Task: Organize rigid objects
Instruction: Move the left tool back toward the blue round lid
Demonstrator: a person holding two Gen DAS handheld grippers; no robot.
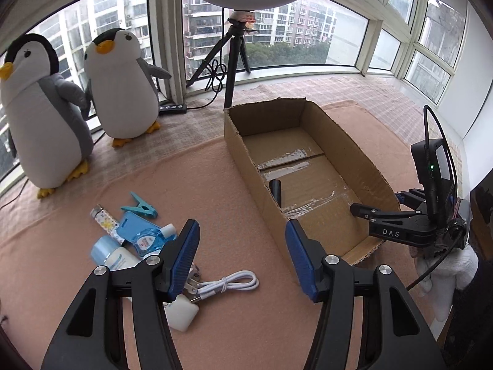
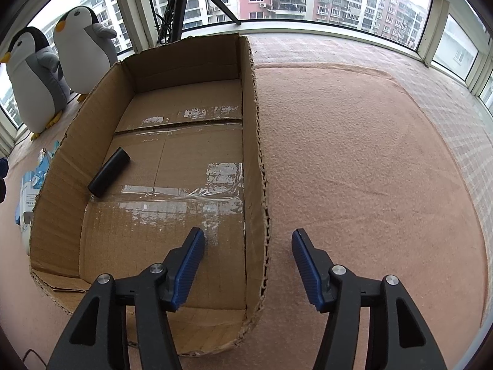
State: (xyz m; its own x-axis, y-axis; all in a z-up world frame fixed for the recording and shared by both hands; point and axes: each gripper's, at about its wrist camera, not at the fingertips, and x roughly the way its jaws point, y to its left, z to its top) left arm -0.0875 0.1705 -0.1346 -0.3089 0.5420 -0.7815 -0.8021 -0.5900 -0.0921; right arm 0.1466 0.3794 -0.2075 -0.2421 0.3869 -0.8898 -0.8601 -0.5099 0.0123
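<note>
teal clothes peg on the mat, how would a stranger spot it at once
Start at the open cardboard box and look left to the pile of small items. The teal clothes peg lies at the pile's far edge, toward the plush penguins; it alone has splayed, pincer-like legs.

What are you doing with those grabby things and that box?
A person is tidying small things into a cardboard box, using a grabber in each hand. Both the left gripper and the right gripper are open and empty just now. One black tube lies in the box. Still out on the blanket, left of the box, are a teal clip, a blue bottle, a white cable and a white charger plug.
</note>
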